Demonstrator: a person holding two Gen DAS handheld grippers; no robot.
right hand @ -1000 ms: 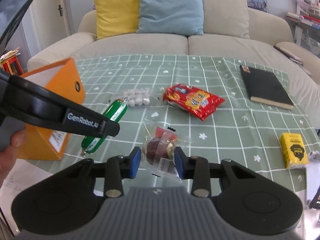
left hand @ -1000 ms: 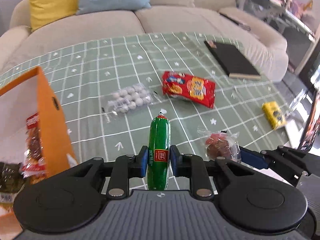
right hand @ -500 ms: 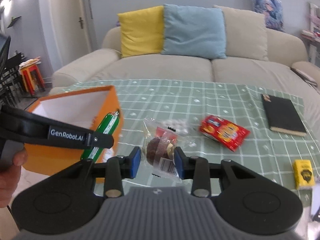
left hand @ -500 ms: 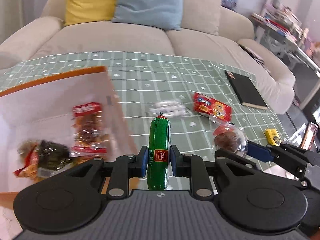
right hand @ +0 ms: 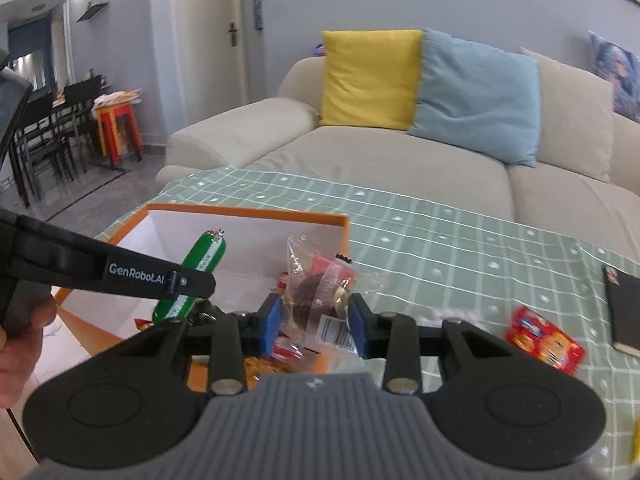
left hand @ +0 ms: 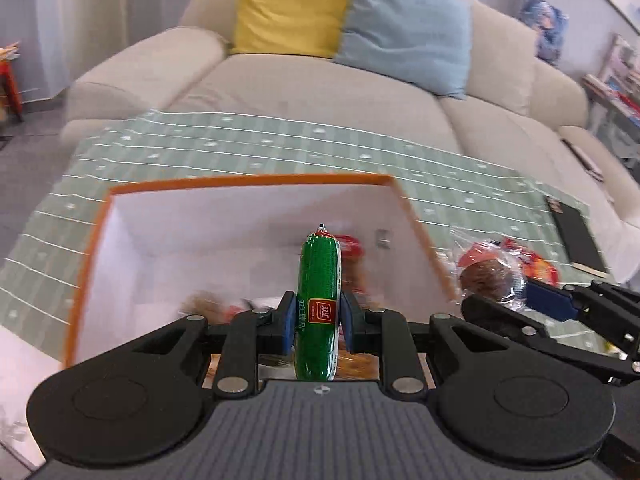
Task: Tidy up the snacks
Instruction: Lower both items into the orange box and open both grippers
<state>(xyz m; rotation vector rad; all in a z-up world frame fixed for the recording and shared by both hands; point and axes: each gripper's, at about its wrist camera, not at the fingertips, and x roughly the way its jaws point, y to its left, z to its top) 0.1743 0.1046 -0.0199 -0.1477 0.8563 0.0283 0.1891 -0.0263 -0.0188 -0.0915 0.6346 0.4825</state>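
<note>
My left gripper is shut on a green sausage stick and holds it above the open orange box, which has several snack packets on its white floor. My right gripper is shut on a clear packet with a brown cake and holds it over the box's right rim. The sausage and the left gripper's arm also show in the right wrist view. The cake packet shows at the right in the left wrist view.
A red cracker packet and a black notebook lie on the green checked tablecloth to the right. A beige sofa with yellow and blue cushions stands behind the table. Chairs and a red stool stand far left.
Both grippers have moved left with their snacks, from beside the orange box to above it. The box's inside now fills the left wrist view.
</note>
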